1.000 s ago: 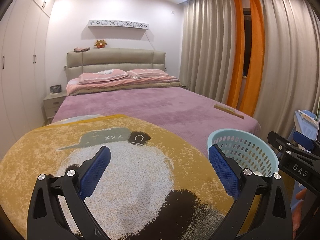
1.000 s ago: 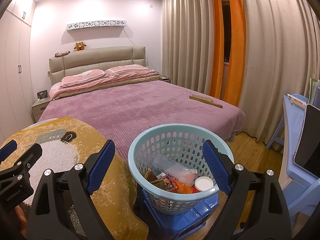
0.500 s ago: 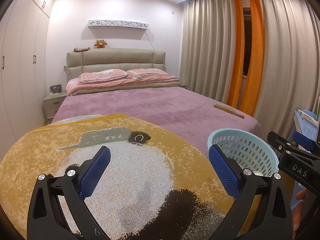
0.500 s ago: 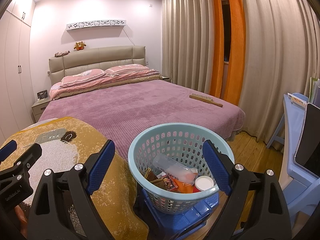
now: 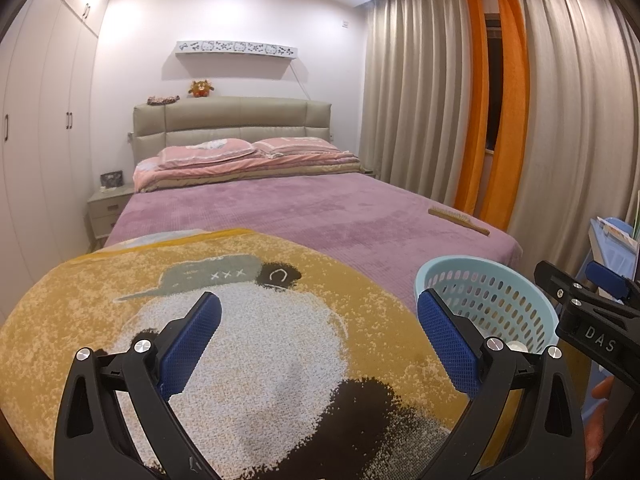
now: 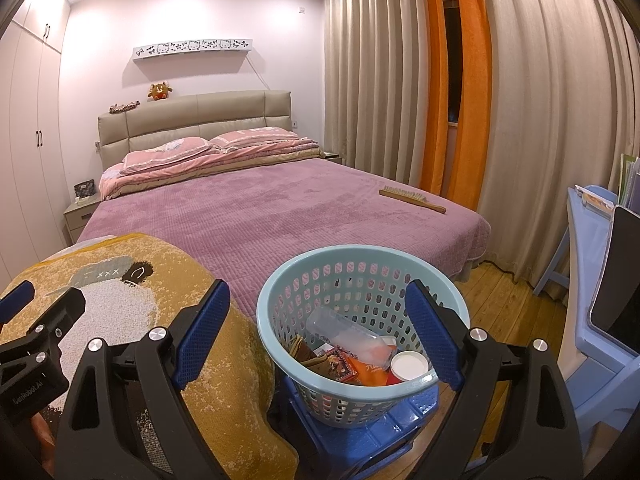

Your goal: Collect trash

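Observation:
A light blue perforated basket [image 6: 360, 264] stands on a blue stool [image 6: 384, 428] at the foot of the bed. It holds trash: a clear plastic bottle [image 6: 344, 332], a white lid [image 6: 409, 365], and several coloured wrappers [image 6: 340, 362]. My right gripper [image 6: 316, 328] hovers open just in front of the basket, nothing between its blue pads. My left gripper [image 5: 320, 328] is open over a yellow panda blanket [image 5: 248, 320], holding nothing. The basket [image 5: 486, 304] shows at the right of the left wrist view, with the right gripper [image 5: 592, 308] beside it.
A wooden brush [image 6: 412, 199] lies on the purple bed [image 6: 280, 208] near its right edge. Grey and orange curtains [image 6: 440, 80] hang at the right. A pale blue desk and chair [image 6: 592, 320] stand at the far right. A nightstand [image 6: 80, 212] sits by the wardrobe.

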Demonstrator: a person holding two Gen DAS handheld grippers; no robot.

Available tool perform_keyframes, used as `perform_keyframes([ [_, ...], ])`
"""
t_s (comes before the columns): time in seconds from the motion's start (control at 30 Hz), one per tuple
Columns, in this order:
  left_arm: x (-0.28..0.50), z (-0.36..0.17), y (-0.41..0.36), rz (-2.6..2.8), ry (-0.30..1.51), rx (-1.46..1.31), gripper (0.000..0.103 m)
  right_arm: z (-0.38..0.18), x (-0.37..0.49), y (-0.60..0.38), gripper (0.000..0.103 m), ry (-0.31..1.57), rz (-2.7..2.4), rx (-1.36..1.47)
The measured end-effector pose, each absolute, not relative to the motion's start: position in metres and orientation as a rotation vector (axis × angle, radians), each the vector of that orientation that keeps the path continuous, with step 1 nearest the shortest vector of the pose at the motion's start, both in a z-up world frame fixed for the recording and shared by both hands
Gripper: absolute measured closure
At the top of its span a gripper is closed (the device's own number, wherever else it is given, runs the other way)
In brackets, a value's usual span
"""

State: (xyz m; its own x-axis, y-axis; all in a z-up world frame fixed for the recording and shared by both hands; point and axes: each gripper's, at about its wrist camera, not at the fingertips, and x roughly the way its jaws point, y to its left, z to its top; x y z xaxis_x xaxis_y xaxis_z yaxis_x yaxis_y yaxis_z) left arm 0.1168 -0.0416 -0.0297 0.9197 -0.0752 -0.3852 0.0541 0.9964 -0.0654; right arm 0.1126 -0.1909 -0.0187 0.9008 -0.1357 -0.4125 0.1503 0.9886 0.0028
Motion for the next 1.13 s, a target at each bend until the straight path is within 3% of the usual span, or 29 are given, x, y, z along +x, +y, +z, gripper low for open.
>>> perform_keyframes([
  [0.83,0.061,0.020,-0.002,0.116,0.302,-0.001,0.008,0.021,0.085,-0.154,0.018,0.374,-0.075,0.003],
  [1.13,0.052,0.021,0.017,0.078,0.350,-0.070,0.007,0.028,0.077,-0.130,0.018,0.366,-0.047,-0.022],
])
